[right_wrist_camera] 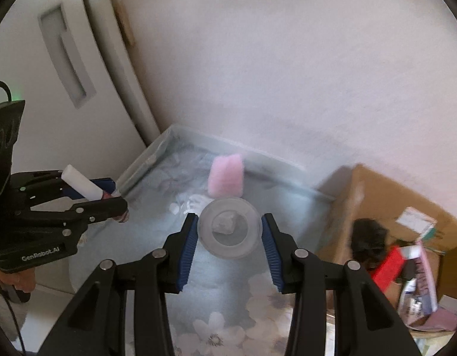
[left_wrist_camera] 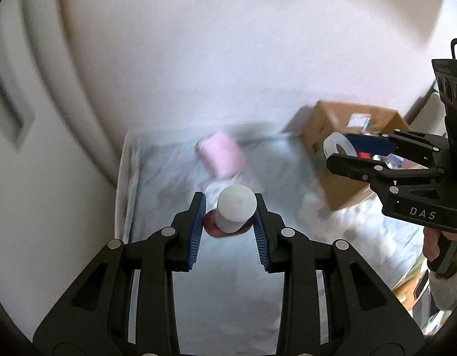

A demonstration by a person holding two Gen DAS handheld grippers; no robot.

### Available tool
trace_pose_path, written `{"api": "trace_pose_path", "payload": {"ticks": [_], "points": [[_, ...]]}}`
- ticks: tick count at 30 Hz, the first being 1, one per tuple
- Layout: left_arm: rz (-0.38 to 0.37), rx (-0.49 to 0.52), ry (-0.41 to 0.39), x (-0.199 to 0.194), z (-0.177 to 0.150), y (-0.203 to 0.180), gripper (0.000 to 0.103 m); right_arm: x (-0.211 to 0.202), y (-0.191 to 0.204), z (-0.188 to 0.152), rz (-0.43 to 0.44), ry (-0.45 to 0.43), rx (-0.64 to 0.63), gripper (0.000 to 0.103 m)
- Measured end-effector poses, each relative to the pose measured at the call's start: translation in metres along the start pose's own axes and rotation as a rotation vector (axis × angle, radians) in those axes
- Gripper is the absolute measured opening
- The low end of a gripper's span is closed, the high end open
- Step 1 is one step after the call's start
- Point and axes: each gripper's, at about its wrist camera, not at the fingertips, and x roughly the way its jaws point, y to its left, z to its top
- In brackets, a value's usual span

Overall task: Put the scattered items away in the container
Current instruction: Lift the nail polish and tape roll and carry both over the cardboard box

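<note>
Scattered items are partly in hand and partly lying loose. The left tool [left_wrist_camera: 230, 207] has its blue pads [left_wrist_camera: 198, 228] pressed against a white cylindrical bottle [left_wrist_camera: 236, 207] with a dark red end; in the right wrist view the same bottle [right_wrist_camera: 83, 186] shows as a white tube sticking up and back out of the left tool [right_wrist_camera: 121, 200], tilted. The right tool [right_wrist_camera: 230, 231] is closed partway on a translucent roll of tape [right_wrist_camera: 230, 231], its pads touching the roll's rim on both sides; through the roll's hole something pale shows, too blurred to name. From the left wrist view that roll [left_wrist_camera: 339, 146] hangs in the right tool [left_wrist_camera: 336, 151] at the near edge of the cardboard box [left_wrist_camera: 323, 136].

Both tools are held above a bed covered in a pale blue floral sheet [right_wrist_camera: 228, 305]. A pink soft item [right_wrist_camera: 225, 175] lies on the sheet near the wall [right_wrist_camera: 287, 59], well beyond both tools; it also appears, blurred, in the left wrist view [left_wrist_camera: 222, 157].

The open cardboard box [right_wrist_camera: 385, 195] stands at the right side of the bed, against the wall. Inside it are a dark furry object [right_wrist_camera: 368, 237], a red item [right_wrist_camera: 388, 267], a pink package [right_wrist_camera: 424, 284] and a small white carton [right_wrist_camera: 418, 219].

A white panelled door [right_wrist_camera: 50, 59] stands left of the bed.
</note>
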Motion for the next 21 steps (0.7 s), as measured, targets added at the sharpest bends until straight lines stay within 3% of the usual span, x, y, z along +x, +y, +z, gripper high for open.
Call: {"api": "trace_pose_path", "payload": {"ticks": [11,21], "points": [[-0.084,0.172,-0.068,-0.005,0.074,-0.108,0.029,-0.071,-0.071,-0.008,-0.1,-0.059,0.069,0.04],[-0.185,0.279,-0.049,0.023,0.105,-0.205,0.029,-0.123,-0.156,-0.041,-0.223,-0.076,0.185,0.04]]}}
